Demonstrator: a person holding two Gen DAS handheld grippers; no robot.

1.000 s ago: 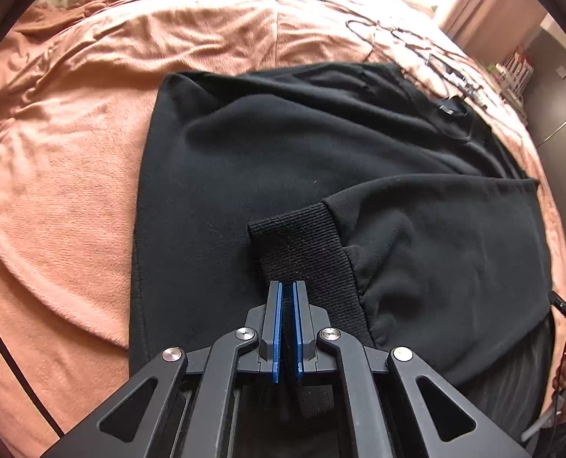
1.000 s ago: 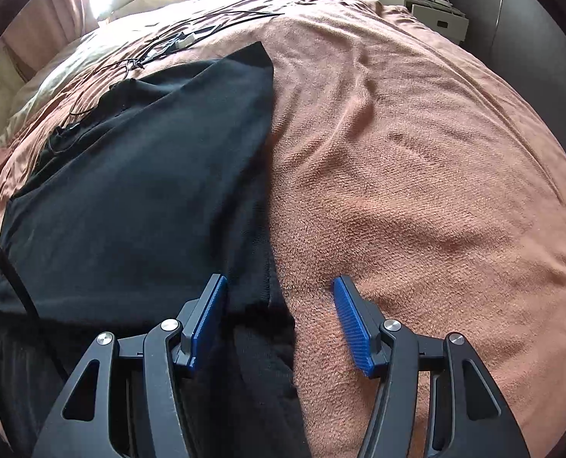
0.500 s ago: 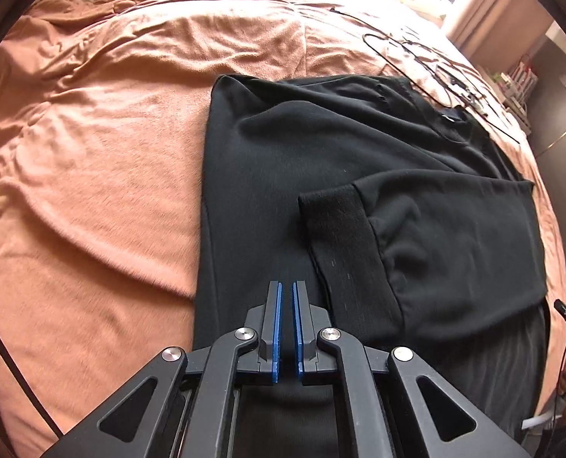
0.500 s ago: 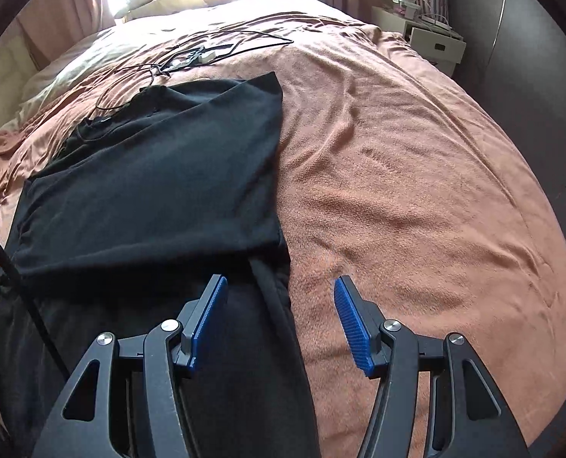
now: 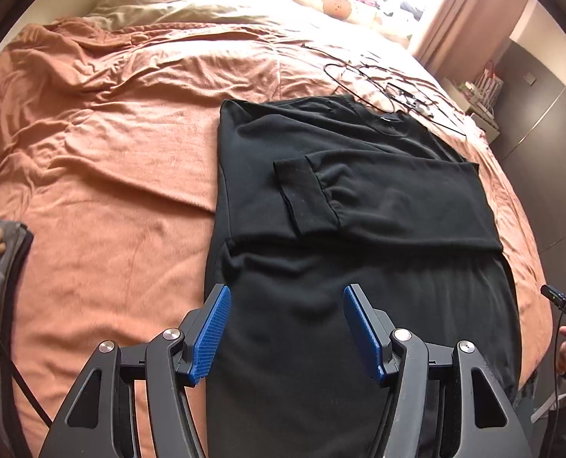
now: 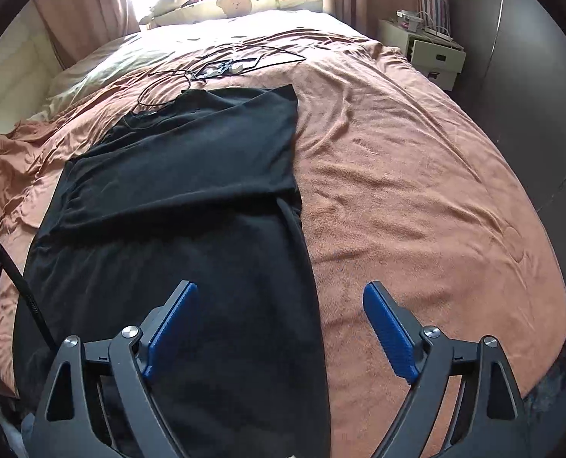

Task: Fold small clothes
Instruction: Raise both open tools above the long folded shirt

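Observation:
A black long-sleeved sweater (image 5: 344, 278) lies flat on the orange-brown bedspread (image 5: 111, 160), its hem toward me. One sleeve is folded across the chest, its ribbed cuff (image 5: 302, 194) lying near the sweater's left side. My left gripper (image 5: 287, 328) is open and empty above the lower body of the sweater. In the right wrist view the sweater (image 6: 183, 236) fills the left half. My right gripper (image 6: 281, 328) is open and empty, straddling the sweater's right edge.
Black cables (image 5: 390, 84) lie on the bed beyond the collar, also in the right wrist view (image 6: 214, 68). Pillows (image 6: 237, 4) sit at the head. A stack of folded clothes (image 5: 0, 252) is at the left. A white nightstand (image 6: 432, 49) stands at the right.
My left gripper let go of the cuff, opened and pulled back toward the hem. The sleeve now lies across the chest. My right gripper also drew back, still open.

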